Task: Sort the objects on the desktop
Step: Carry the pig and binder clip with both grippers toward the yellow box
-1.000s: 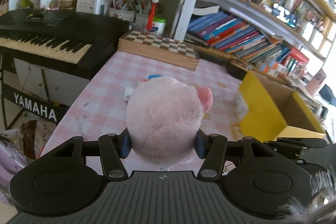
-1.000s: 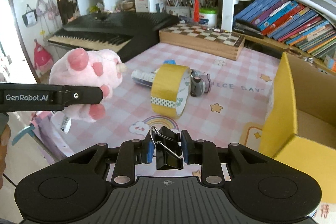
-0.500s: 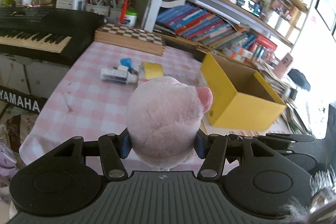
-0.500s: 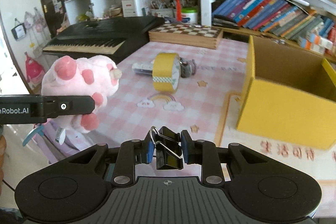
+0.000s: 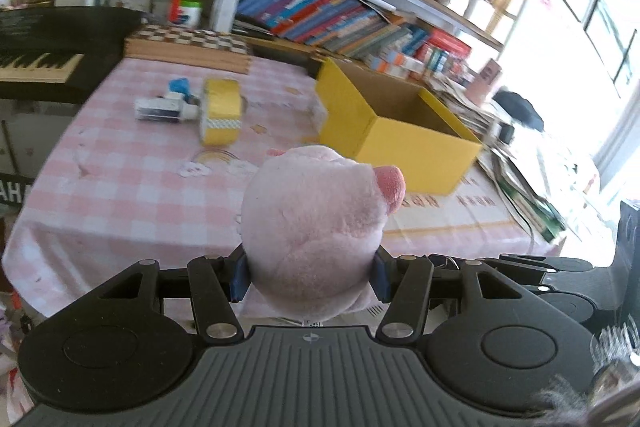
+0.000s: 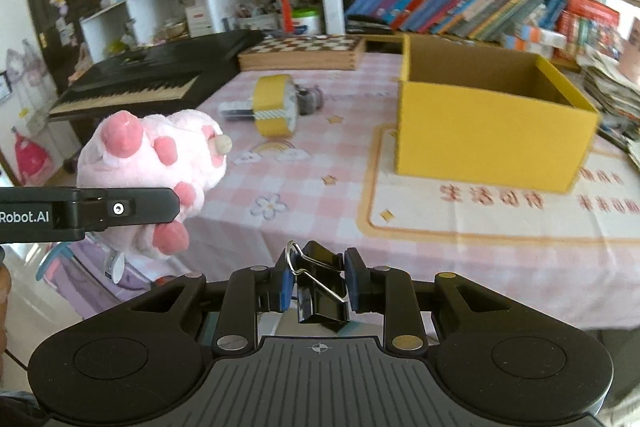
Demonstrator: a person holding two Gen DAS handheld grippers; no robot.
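Note:
My left gripper (image 5: 308,277) is shut on a pink plush pig (image 5: 316,231) and holds it in the air off the table's near edge; the pig also shows at the left of the right wrist view (image 6: 152,163). My right gripper (image 6: 320,285) is shut on a black binder clip (image 6: 320,287), also off the near edge. An open yellow cardboard box (image 6: 488,131) stands on the pink checked tablecloth (image 6: 320,187), ahead and to the right. A roll of yellow tape (image 6: 274,107) stands on edge mid-table, with a small white bottle (image 5: 158,109) beside it.
A wooden chessboard box (image 6: 300,53) lies at the table's far edge. A black keyboard (image 6: 140,83) stands to the left. Bookshelves (image 6: 460,3) run behind. Stacked papers (image 6: 612,95) lie right of the box. The left gripper's arm (image 6: 80,213) reaches in from the left.
Both grippers have pulled back from the table and swung right. The box now sits more central and the table looks further away. Both still hold their objects.

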